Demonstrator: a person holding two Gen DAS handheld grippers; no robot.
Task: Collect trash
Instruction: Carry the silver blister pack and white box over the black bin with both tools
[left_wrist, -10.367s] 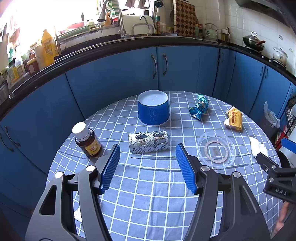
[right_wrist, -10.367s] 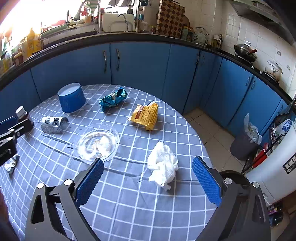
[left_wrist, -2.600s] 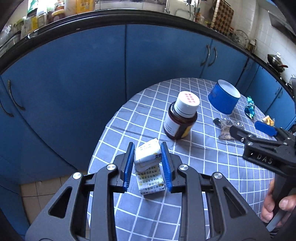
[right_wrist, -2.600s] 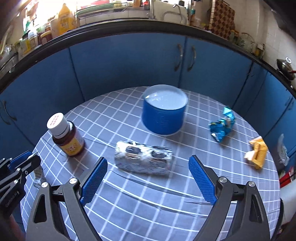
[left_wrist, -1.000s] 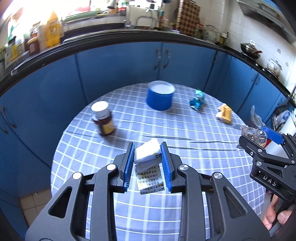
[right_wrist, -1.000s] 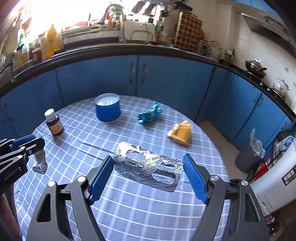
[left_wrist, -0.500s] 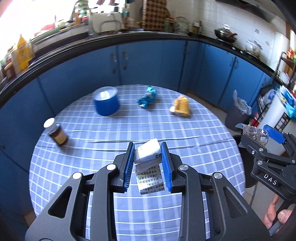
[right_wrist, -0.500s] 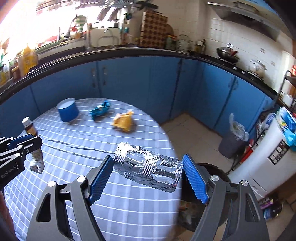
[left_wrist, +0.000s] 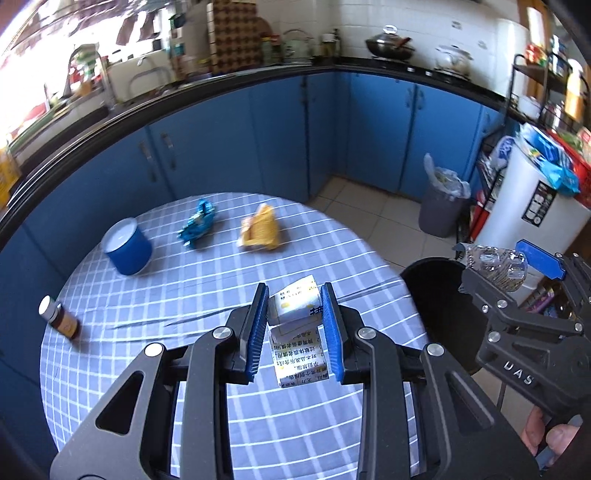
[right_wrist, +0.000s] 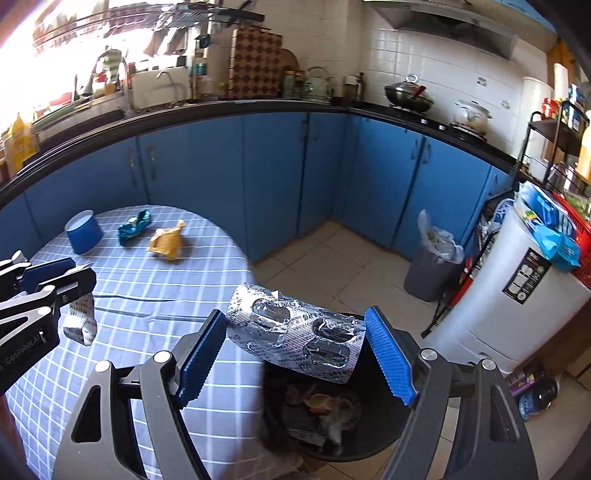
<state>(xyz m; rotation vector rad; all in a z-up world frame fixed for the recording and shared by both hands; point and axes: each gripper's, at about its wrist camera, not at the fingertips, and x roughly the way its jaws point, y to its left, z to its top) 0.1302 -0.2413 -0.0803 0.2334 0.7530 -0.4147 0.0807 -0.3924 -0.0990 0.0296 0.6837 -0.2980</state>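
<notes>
Over the black bin (right_wrist: 369, 435) beside the desk (right_wrist: 147, 295) we hold the right claw (right_wrist: 295, 354), clamped across the ends of a crumpled foil pill sheet (right_wrist: 295, 332), which hangs directly above the open mouth (some scraps already lie at the bottom). Our left claw (left_wrist: 293, 328) is closed on a small white medicine box (left_wrist: 295, 306) with its printed leaflet (left_wrist: 299, 358) dangling below, above the desk's near edge and short of the bin (left_wrist: 439, 295). We judge this the drop-off step: next, spread the right claw to let the foil fall in, then bring the left one across to the bin. A blue wrapper (left_wrist: 197, 221) and a yellow wrapper (left_wrist: 260, 232) remain on the desk.
</notes>
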